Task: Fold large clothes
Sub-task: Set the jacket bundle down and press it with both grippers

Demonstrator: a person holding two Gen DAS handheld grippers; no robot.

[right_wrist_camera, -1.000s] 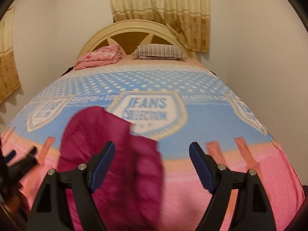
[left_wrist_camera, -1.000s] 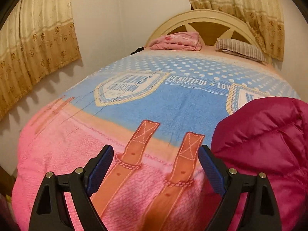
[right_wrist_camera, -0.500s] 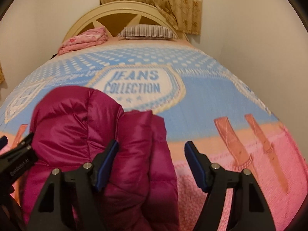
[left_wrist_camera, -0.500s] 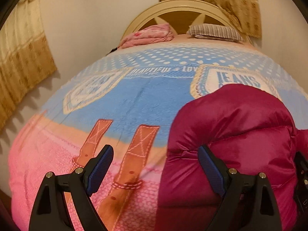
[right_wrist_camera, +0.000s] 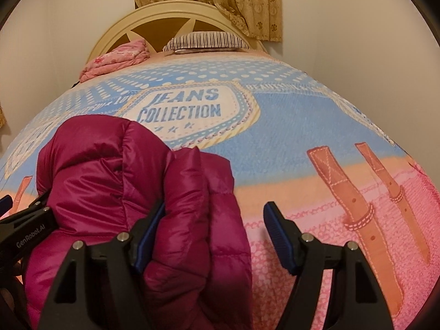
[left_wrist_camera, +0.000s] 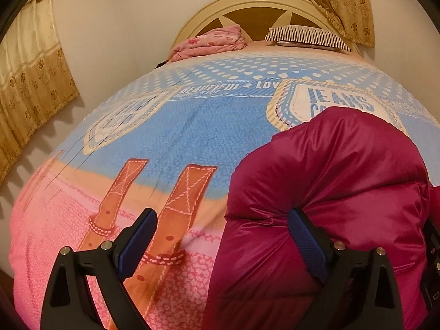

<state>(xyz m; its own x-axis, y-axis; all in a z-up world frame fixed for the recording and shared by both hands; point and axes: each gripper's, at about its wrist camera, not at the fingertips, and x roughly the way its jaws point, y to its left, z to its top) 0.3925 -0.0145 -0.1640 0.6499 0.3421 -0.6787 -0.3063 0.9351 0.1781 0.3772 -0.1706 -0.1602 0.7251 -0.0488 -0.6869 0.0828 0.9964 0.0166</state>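
A magenta puffer jacket lies bunched in a heap on the bed's printed blanket. My left gripper hangs low over the jacket's left edge. Its jaws are opening, with that edge between them and its right pad against a fold; the left pad is over bare blanket. In the right wrist view the jacket fills the lower left. My right gripper is open over the jacket's right edge, left pad touching the fabric, right pad clear of it. The left gripper's black frame shows at the left border.
A striped pillow and a folded pink quilt lie by the cream headboard. Curtains hang at left and behind the bed. A wall runs close along the bed's right side. Blanket beyond the jacket is bare.
Both grippers sank toward the bed, and the left one also moved right, up to the jacket. The jacket, blurred in motion a second ago, now rests in a heap. The right jaws narrowed slightly.
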